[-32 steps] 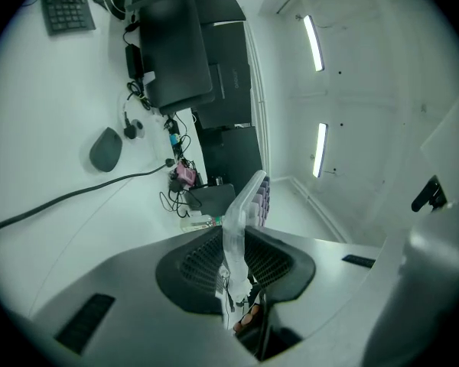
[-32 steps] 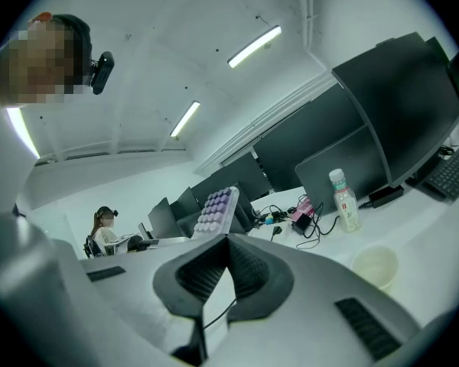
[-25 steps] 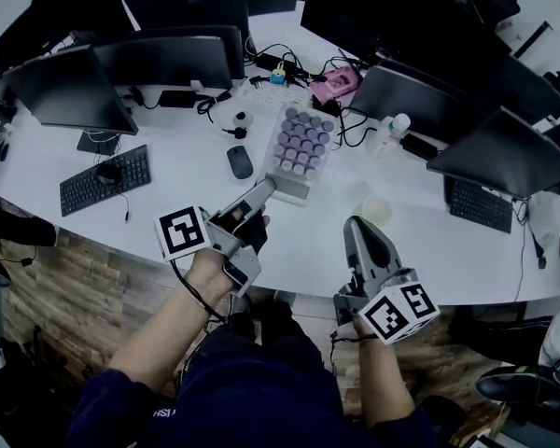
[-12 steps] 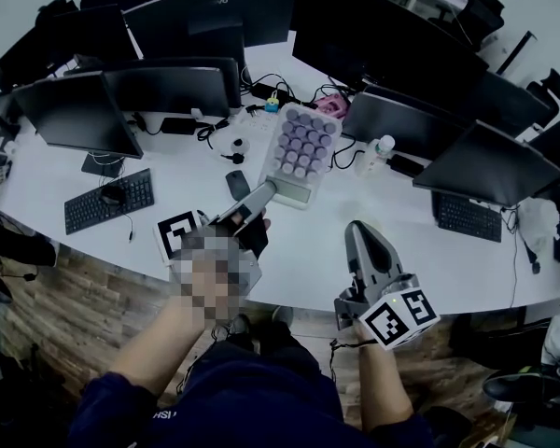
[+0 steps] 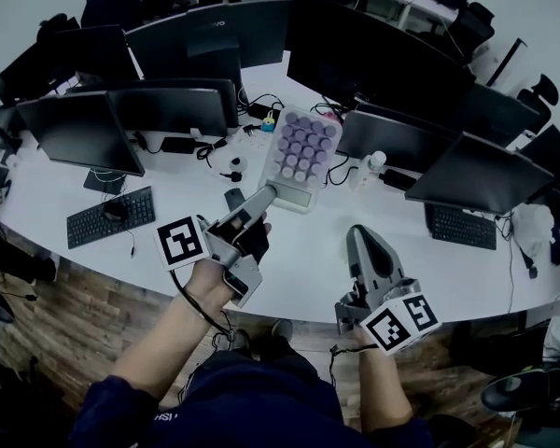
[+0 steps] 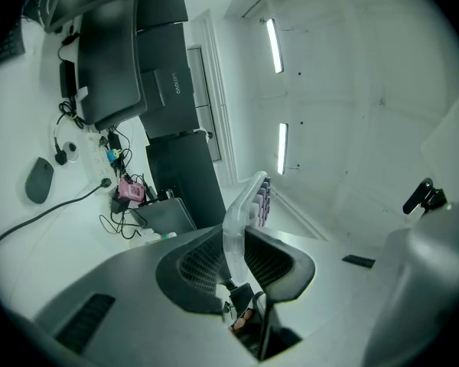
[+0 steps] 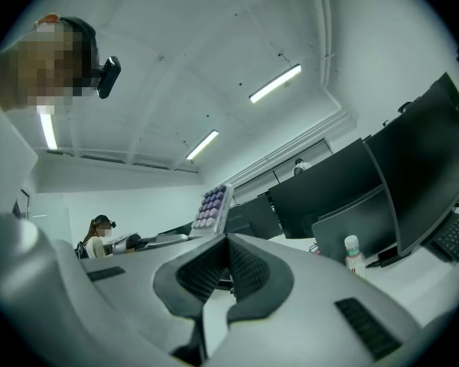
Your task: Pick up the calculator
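The lift is in hand: the left gripper (image 5: pixel 264 194) pinches the calculator (image 5: pixel 301 149) by its near edge above the white desk (image 5: pixel 299 250), the right gripper (image 5: pixel 360 235) pressed together and empty beside it; next, I judge, a steady, level hold.

Overhead view, two level views — calculator (image 5: pixel 301 157) shared

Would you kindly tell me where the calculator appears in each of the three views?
Head view: calculator upper centre, lower edge in left gripper.
Left gripper view: calculator edge-on between the jaws.
Right gripper view: calculator just left of centre.
Shared landmark: dark monitors behind.
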Demonstrator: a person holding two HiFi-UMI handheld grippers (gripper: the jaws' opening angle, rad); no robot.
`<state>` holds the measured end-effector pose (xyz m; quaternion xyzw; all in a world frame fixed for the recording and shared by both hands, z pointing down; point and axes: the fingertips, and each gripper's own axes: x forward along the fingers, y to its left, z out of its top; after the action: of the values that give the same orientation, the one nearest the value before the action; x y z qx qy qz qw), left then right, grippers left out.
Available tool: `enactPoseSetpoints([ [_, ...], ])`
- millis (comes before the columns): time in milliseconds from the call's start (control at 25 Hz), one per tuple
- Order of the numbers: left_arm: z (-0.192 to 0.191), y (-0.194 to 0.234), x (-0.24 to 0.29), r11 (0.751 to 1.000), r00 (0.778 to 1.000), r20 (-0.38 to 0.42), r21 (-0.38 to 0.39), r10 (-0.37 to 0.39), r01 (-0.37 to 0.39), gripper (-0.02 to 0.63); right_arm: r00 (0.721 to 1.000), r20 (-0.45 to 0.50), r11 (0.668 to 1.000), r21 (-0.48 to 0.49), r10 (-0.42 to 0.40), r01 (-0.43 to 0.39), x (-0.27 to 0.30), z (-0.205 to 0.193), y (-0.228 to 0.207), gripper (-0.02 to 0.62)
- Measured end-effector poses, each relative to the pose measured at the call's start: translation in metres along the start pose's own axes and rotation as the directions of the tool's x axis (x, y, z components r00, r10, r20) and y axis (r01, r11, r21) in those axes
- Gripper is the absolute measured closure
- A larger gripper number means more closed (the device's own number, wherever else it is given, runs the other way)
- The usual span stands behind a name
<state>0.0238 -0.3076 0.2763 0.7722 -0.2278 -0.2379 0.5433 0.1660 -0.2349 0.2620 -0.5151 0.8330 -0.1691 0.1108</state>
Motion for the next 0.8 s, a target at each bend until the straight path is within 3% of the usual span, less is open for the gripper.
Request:
enactPoseSetpoints([
  [800, 0.009, -0.034, 0.005, 0.997, 0.998, 0.006, 0.047, -0.067, 0.067, 0.503, 0.997, 0.072, 0.999, -0.038, 0.032, -0.029, -0.004, 0.027, 0.015, 0.592],
])
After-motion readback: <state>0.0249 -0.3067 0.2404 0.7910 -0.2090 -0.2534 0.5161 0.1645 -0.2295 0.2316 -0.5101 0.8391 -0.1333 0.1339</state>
